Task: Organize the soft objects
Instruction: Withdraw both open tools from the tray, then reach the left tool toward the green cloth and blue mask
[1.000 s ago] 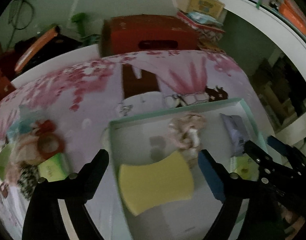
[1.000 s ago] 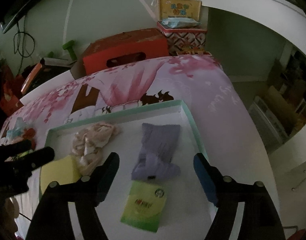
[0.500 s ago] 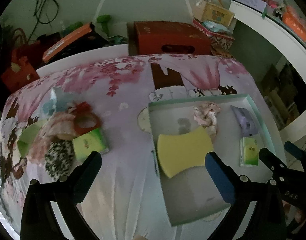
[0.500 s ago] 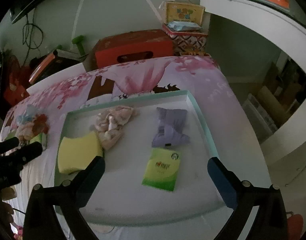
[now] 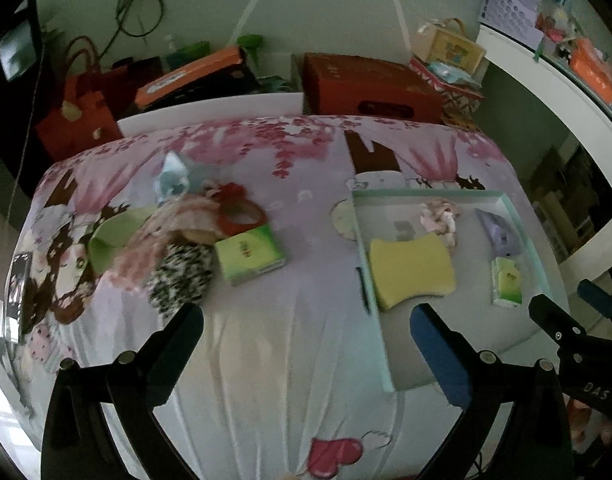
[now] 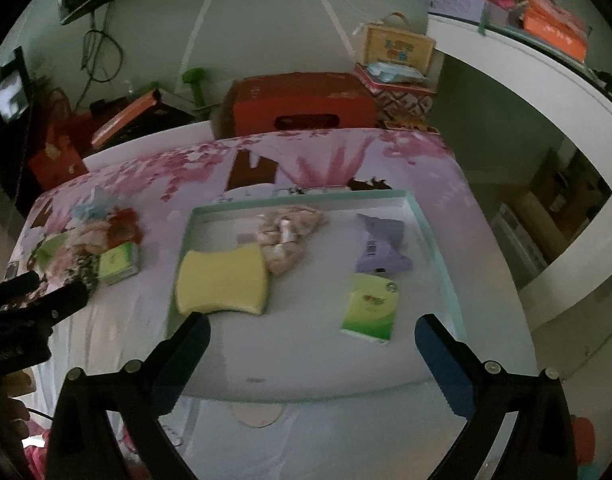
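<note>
Both grippers, left (image 5: 306, 332) and right (image 6: 312, 340), gape wide, holding nothing. Green tissue pack (image 5: 250, 255) lies beside the left-edge pile, outside the teal-rimmed tray (image 5: 380, 344). Approach low, straddle its short sides, avoid the speckled plush (image 5: 182, 276).

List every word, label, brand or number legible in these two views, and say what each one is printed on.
"DAS": on the black body of the right gripper, seen in the left wrist view.
Green tissue pack in the tray: red logo, too blurred to read.
Green tissue pack on the bedsheet: red print, unreadable.
Purple pouch: barcode label, digits too small.
Yellow gift box: blurred characters.
</note>
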{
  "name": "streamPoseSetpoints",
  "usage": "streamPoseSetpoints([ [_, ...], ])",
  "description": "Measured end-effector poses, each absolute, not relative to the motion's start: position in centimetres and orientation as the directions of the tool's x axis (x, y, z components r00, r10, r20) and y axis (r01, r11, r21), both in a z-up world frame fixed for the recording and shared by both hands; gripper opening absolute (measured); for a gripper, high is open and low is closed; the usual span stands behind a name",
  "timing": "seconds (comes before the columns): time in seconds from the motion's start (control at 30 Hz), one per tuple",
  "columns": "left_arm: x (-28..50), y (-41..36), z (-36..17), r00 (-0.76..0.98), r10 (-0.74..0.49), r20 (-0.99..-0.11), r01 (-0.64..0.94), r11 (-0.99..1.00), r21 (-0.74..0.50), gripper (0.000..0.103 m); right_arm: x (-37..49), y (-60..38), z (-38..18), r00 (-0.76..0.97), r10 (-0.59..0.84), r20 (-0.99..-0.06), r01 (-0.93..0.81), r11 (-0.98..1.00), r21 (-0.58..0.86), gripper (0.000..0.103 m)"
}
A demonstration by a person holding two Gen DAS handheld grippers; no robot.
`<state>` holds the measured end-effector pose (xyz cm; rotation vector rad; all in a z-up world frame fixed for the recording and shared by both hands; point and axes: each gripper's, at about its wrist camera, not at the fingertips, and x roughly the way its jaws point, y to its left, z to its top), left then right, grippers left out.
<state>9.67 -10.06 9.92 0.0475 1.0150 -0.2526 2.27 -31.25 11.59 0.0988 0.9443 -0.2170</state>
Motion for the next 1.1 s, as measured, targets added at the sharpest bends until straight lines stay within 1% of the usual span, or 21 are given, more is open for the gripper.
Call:
streamPoseSetpoints([
  [0.6, 7.4, 1.7, 9.6, 0.524, -0.140, -0.840, 0.082, 0.990, -0.114, 0.103, 2.8, -18.8, 13.0, 0.591, -0.062, -0.804, 0.045, 0.998, -0.044, 0.103],
  [0.77, 7.6, 5.7, 8.8, 0.520, -0.118, -0.846, 0.026, 0.992, -0.123, 0.103, 3.4, -15.1, 12.8, 0.588, -0.039, -0.808, -0.016, 0.998, -0.060, 0.103],
  [1.1, 8.6, 10.8, 6.8, 0.504, -0.096, -0.858, -0.031, 0.991, -0.130, 0.103, 5.6, -9.0, 11.1, 0.553, -0.010, -0.833, -0.105, 0.991, -0.081, 0.103],
])
